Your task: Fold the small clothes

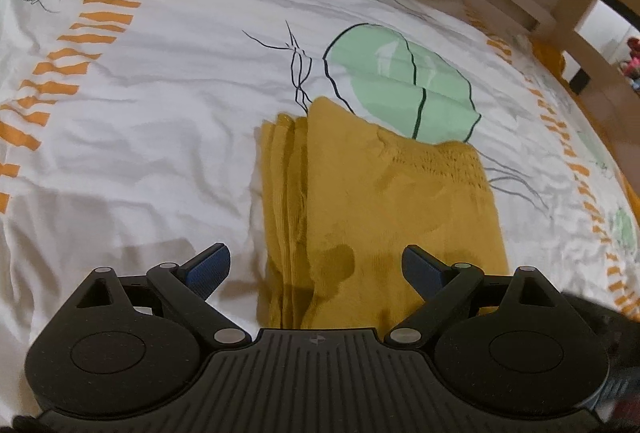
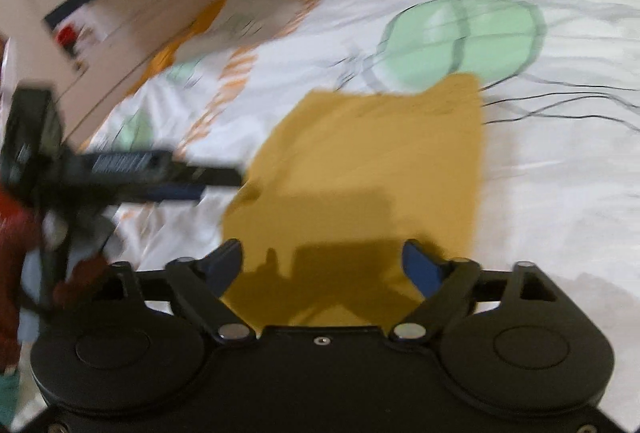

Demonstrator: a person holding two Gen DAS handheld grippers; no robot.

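The mustard garment (image 1: 372, 217) lies folded on the bed sheet (image 1: 160, 121), partly covering its green leaf print (image 1: 404, 89), while the left hand-held gripper (image 1: 316, 265) and right hand-held gripper (image 2: 322, 261) hover spread and empty, probably releasing it

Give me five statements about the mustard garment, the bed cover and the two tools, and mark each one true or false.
1. The mustard garment lies folded on the bed cover. True.
2. The left tool is shut on the garment. False: its jaws stand open and hold nothing.
3. The bed cover is plain white. False: it carries green leaf shapes and orange stripes.
4. The right tool is open, with the garment showing between its fingers. True.
5. Stacked layers show along the garment's left edge in the left wrist view. True.
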